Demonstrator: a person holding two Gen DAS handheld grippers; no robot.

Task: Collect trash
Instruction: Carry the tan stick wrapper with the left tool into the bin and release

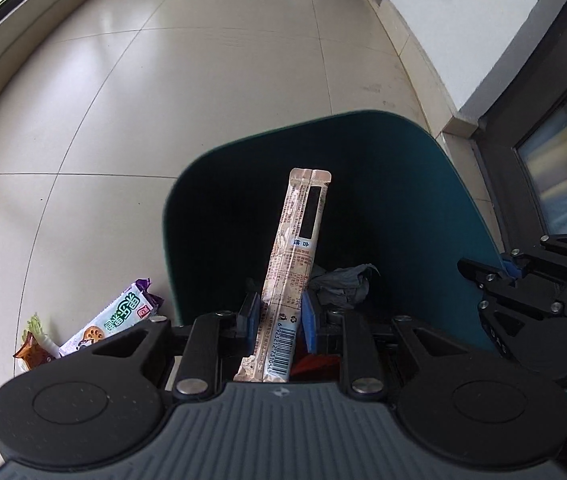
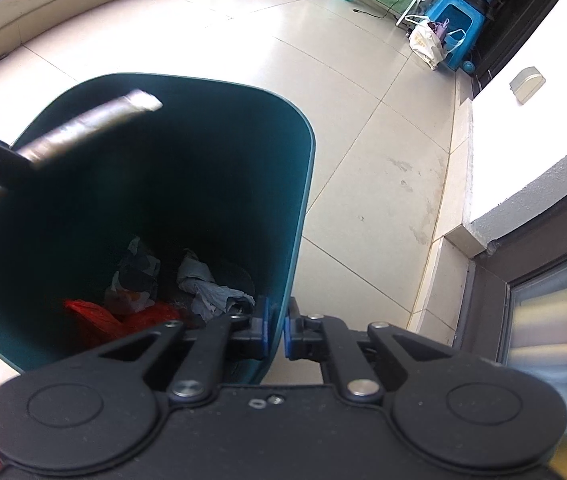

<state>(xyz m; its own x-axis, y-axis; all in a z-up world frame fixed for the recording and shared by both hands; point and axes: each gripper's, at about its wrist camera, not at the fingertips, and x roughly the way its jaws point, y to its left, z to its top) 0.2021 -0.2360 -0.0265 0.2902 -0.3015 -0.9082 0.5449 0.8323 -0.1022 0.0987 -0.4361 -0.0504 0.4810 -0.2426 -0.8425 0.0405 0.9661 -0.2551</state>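
Left claw (image 1: 279, 320) is clamped on a long beige stick wrapper (image 1: 299, 248), its long axis running straight ahead of the claw, over the teal bin's (image 1: 423, 184) mouth. Only this view shows the print: a barcode near the pads, small Chinese characters, and two snack packets (image 1: 111, 320) on the floor left of the claw. The right-wrist view alone shows the bin's bottom: red bag (image 2: 95, 316), crumpled paper (image 2: 207, 284). Right claw (image 2: 277, 332) pinches the bin's rim, nearly closed.

dark teal bin (image 2: 291, 208), beige barcoded wrapper (image 1: 295, 256), cream floor tiles (image 1: 163, 100)
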